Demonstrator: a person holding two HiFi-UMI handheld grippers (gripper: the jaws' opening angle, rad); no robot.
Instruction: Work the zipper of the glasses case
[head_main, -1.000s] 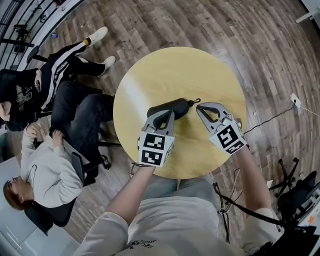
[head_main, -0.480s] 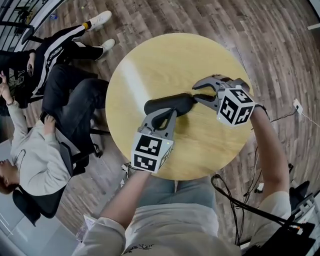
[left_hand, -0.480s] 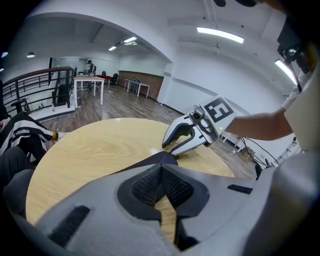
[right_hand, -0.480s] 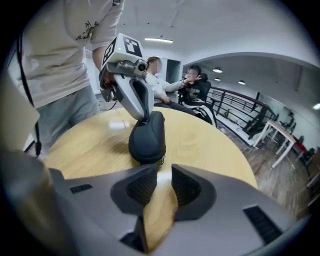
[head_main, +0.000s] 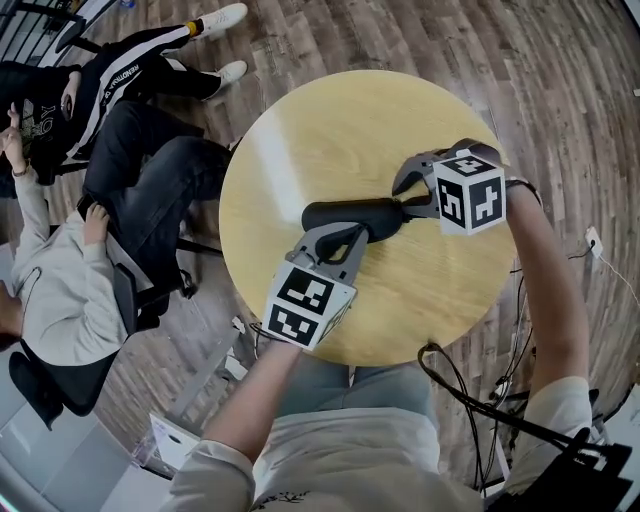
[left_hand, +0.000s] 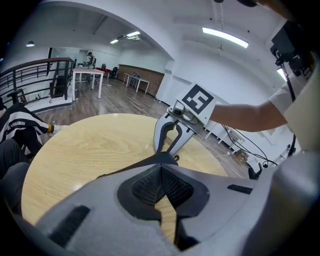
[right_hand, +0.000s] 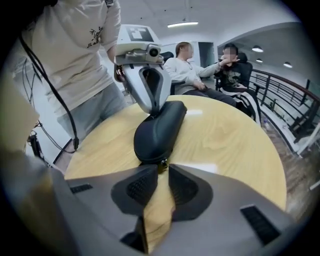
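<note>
Both face inward: left gripper (head_main: 353, 236) pinches glasses case (head_main: 345, 213), right gripper (head_main: 407, 204) narrowly straddles pull (right_hand: 162, 164).

The glasses case (head_main: 350, 215) is a black, elongated hard shell with rounded ends and a smooth, domed top. It lies flat about the middle of the round wooden tabletop (head_main: 300, 130), its long axis running from the tabletop's left side to its right. A small metal zipper pull (right_hand: 161, 164) hangs at the end nearer the tabletop's right edge, low against the wood. The zipper (right_hand: 148, 157) follows the case's lower rim; it looks closed, though the seam is too dark to be sure.
</note>
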